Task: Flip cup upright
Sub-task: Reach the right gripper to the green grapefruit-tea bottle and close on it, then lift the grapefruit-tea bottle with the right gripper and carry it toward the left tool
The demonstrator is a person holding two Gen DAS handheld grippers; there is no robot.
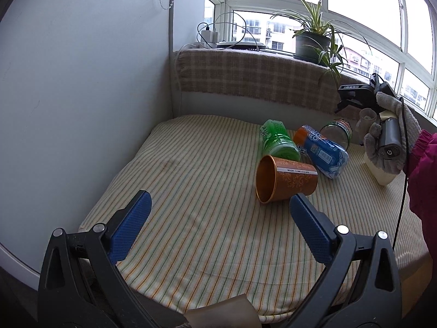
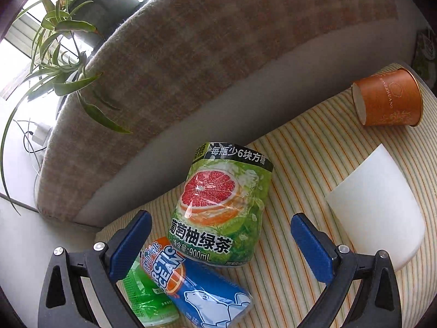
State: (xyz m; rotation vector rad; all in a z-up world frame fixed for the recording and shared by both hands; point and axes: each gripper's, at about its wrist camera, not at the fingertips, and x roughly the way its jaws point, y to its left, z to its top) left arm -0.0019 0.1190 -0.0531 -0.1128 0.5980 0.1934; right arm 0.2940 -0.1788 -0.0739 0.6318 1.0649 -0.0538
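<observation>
An orange paper cup (image 1: 286, 181) lies on its side on the striped cloth (image 1: 191, 191), mouth facing left. My left gripper (image 1: 218, 207) is open and empty, hovering a little short of the cup, its right fingertip (image 1: 300, 205) just below the cup's base end. My right gripper (image 2: 221, 224) is open and empty above a grapefruit green tea cup (image 2: 221, 213) lying on its side. A white cup (image 2: 377, 207) rests upside down at its right. A second orange cup (image 2: 387, 101) lies on its side farther off.
A green cup (image 1: 277, 142) and a blue Arctic Ocean cup (image 1: 322, 150) lie on their sides behind the orange cup. A white panel (image 1: 82, 95) bounds the left. A plaid-covered ledge (image 1: 259, 76) with a potted plant (image 1: 314, 41) runs along the back.
</observation>
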